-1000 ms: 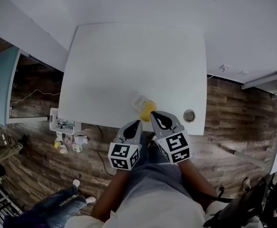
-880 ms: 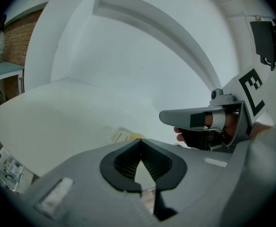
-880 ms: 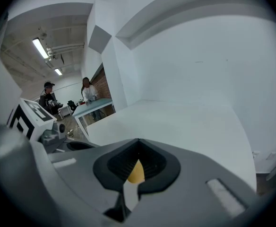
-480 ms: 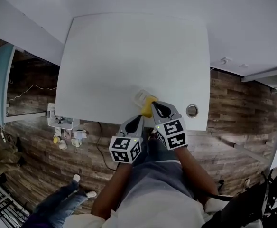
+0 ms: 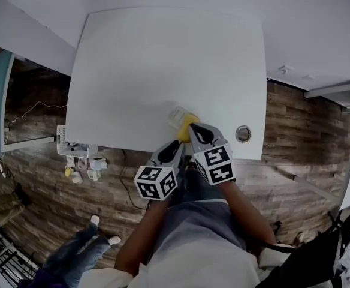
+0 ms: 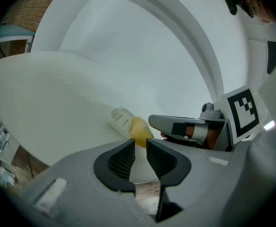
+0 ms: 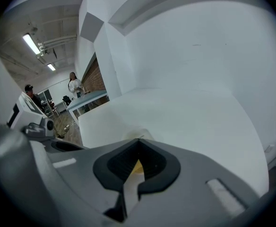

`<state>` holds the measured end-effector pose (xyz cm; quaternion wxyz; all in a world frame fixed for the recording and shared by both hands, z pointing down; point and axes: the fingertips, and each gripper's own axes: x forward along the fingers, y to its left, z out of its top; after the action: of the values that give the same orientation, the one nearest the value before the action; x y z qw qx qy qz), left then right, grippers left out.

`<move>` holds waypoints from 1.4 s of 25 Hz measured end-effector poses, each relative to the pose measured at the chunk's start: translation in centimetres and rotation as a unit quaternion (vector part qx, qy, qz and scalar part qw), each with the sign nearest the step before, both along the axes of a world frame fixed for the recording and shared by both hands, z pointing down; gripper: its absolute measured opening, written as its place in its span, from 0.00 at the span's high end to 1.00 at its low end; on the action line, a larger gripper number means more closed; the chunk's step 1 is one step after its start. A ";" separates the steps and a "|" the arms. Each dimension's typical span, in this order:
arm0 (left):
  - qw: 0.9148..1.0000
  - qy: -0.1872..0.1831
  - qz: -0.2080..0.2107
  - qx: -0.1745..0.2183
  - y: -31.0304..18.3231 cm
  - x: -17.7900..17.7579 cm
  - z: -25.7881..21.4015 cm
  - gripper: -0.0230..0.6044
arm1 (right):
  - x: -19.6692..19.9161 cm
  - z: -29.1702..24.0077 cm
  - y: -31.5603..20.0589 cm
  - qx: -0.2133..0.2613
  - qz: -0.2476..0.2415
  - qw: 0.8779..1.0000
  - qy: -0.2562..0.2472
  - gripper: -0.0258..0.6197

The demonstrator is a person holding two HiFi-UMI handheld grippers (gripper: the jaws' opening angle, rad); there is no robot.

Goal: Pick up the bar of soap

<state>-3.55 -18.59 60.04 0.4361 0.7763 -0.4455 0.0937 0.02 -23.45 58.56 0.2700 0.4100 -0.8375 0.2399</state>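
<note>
A yellow bar of soap [image 5: 185, 128] lies near the front edge of the white table [image 5: 163, 59], against a pale ribbed soap dish [image 5: 176, 116]. My right gripper [image 5: 193, 129] has its tips at the soap's right side. Its jaws meet at the tips, and only a yellow sliver of soap [image 7: 136, 167] shows through them. My left gripper [image 5: 177, 146] hovers at the table edge just short of the soap [image 6: 139, 131]. Its jaws [image 6: 140, 144] are opening with nothing between them. The dish [image 6: 121, 119] sits just beyond the soap.
A round grommet hole [image 5: 243, 134] is in the table right of the grippers. Below on the wood floor stand a white basket [image 5: 73, 149] and small bottles. A person's legs [image 5: 79, 251] are at lower left. Two people [image 7: 74, 85] stand far off by another desk.
Both grippers have crept forward toward the soap; the left one now reaches the table edge. The head view has shifted slightly.
</note>
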 end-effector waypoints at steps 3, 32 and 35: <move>1.000 0.012 -0.001 -0.005 -0.1 0.3 0.2 0.82 | -0.2 0.3 0.2 -0.004 -0.002 1.000 0.001 0.96; 0.975 0.209 -0.058 -0.051 -2.2 1.1 1.1 0.69 | -0.4 0.6 -0.3 -0.039 0.024 0.996 -0.080 0.96; 0.971 0.223 -0.061 -0.055 -2.4 1.1 1.3 0.70 | -0.5 0.7 -0.6 -0.055 0.027 0.993 -0.103 0.96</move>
<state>-2.46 -21.01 61.30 0.5711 0.7239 -0.3779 -0.0841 -0.44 -24.04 59.28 0.1978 0.3904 -0.8351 0.3333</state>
